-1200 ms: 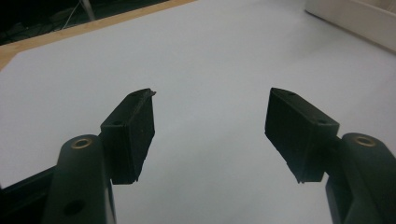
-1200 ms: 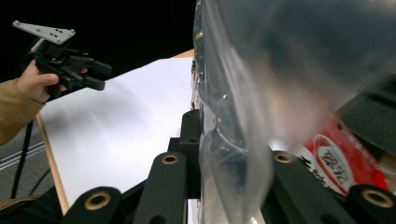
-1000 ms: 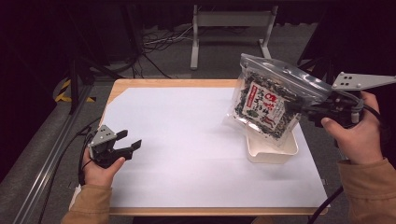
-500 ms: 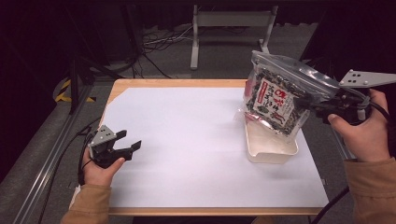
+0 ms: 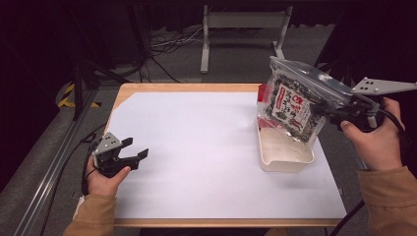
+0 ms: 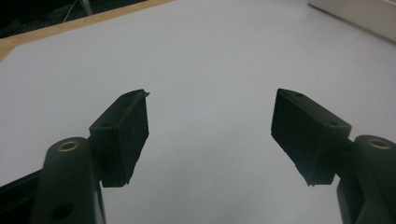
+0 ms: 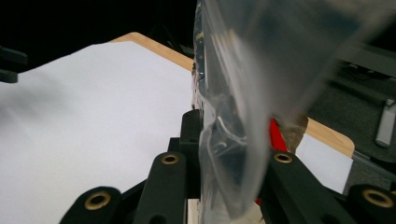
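Note:
A clear plastic bag (image 5: 295, 101) with dark contents and a red-and-white label hangs tilted in the air above a shallow white tray (image 5: 284, 150) at the table's right. My right gripper (image 5: 328, 109) is shut on the bag's edge, and the film (image 7: 233, 140) shows pinched between its jaws in the right gripper view. My left gripper (image 5: 135, 153) rests low at the table's left edge, open, with nothing between its fingers (image 6: 122, 135).
A white sheet (image 5: 196, 147) covers most of the wooden table (image 5: 187, 87). A metal stand (image 5: 241, 24) and cables (image 5: 167, 44) lie on the dark floor beyond the far edge. A metal rail (image 5: 54, 162) runs along the left side.
The right gripper has carried the bag a little farther right and tilted it more over the tray. The left gripper has stayed put.

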`<control>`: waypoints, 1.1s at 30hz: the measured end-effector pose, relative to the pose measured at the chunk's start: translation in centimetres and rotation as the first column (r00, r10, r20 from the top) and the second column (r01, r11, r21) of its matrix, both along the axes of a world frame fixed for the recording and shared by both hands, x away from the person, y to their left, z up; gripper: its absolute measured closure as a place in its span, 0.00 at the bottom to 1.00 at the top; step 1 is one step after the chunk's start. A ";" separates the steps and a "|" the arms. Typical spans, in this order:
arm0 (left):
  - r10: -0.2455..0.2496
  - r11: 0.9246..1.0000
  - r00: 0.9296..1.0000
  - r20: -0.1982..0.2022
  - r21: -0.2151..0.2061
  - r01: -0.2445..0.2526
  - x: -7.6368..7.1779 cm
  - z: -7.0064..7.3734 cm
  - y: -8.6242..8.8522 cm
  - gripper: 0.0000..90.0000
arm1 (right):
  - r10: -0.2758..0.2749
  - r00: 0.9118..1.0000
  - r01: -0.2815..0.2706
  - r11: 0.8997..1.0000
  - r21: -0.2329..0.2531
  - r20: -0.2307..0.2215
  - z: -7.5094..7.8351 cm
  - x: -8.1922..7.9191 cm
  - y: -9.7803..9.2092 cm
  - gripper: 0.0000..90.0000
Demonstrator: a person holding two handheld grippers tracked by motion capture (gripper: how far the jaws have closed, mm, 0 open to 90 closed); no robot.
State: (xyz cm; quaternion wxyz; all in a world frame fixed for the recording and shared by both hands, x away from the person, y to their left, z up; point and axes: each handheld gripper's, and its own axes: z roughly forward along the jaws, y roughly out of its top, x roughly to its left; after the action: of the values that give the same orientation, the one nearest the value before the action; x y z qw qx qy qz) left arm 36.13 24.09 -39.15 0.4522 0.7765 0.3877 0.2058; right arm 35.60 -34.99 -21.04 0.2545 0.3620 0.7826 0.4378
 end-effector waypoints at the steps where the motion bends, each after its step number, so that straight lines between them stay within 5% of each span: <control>1: 0.000 1.000 1.000 0.003 0.003 0.000 0.0 0.0 0.0 0.31 | -0.004 1.000 0.004 1.000 -0.004 -0.002 -0.1 0.0 0.0 0.85; 33: -0.008 1.000 1.000 -0.005 0.003 0.008 0.0 -0.1 0.0 0.31 | -0.024 0.989 0.010 0.995 -0.098 -0.146 -4.5 1.9 1.6 0.85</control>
State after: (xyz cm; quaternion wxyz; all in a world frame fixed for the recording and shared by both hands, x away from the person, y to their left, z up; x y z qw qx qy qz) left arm 36.12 24.07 -39.22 0.4507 0.7794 0.3853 0.2026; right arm 37.47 -33.40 -25.49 0.2173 0.3872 0.8163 0.3694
